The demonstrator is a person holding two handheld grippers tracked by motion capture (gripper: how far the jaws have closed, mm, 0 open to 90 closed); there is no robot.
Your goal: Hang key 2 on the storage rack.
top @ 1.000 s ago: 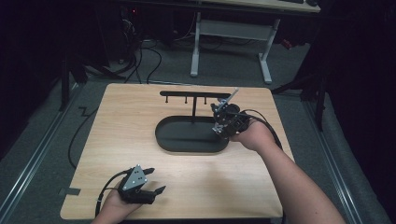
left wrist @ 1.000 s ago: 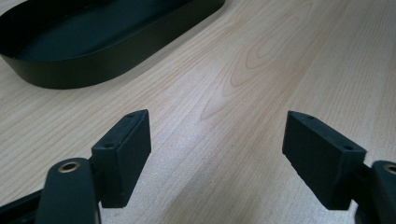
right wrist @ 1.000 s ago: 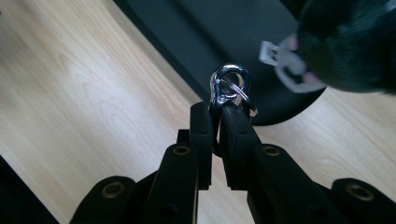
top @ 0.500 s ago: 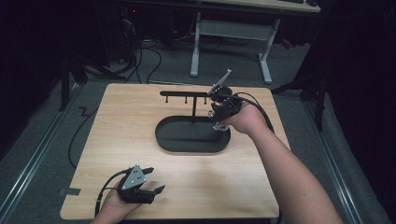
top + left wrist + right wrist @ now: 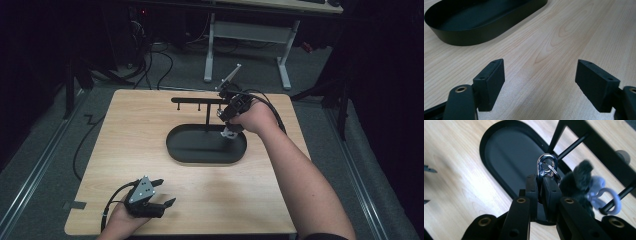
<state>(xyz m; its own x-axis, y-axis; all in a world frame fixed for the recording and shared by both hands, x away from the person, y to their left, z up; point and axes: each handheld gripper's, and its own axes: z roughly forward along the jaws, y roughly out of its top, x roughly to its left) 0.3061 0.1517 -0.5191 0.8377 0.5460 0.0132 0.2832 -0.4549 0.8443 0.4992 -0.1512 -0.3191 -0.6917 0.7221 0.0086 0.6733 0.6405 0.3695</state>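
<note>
We see the silver clasp (image 5: 546, 167) at the centre of the right gripper view, its grey furry charm (image 5: 584, 183) dangling to the right. The right gripper (image 5: 541, 186) pinches it tightly above the black tray (image 5: 499, 157). At lower left of the high view, the left gripper (image 5: 159, 192) rests wide open, holding nothing.

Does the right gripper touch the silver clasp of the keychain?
Touching. In the right gripper view, the right gripper has its jaws closed on the silver clasp.

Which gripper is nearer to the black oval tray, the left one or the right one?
The right. The right gripper hangs over the black oval tray; the left gripper rests far away, near the table's front edge.
</note>
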